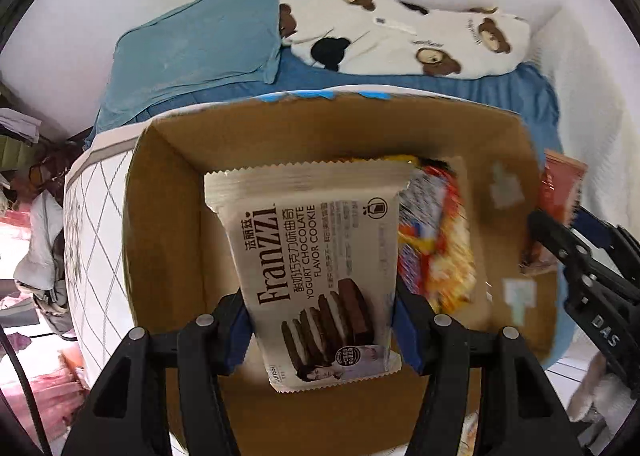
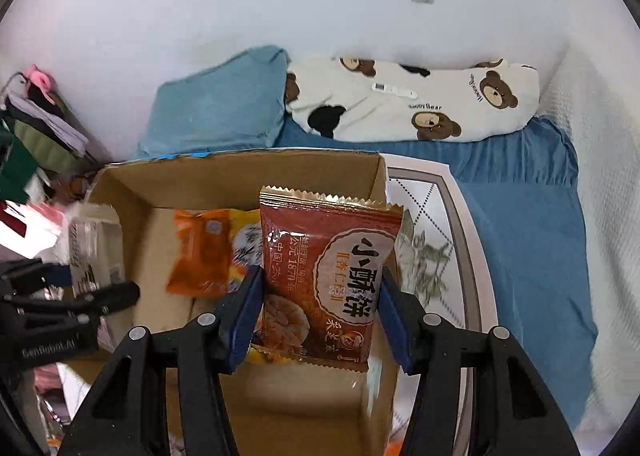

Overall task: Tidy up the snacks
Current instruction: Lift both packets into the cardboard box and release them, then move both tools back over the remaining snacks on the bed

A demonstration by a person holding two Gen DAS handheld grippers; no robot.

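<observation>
The left gripper (image 1: 320,320) is clamped on a cream foil pack of chocolate sandwich cookies (image 1: 316,276), the right gripper (image 2: 318,316) on a red-brown foil biscuit packet (image 2: 326,276). Both hang over the open brown cardboard box (image 2: 240,176), orange snack packets (image 2: 202,252) inside. Light, crinkly, probably slippery and crushable; side grips suit.

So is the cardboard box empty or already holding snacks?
Holding snacks: the cardboard box is open-topped, with an orange packet and other wrappers lying on its floor.
</observation>
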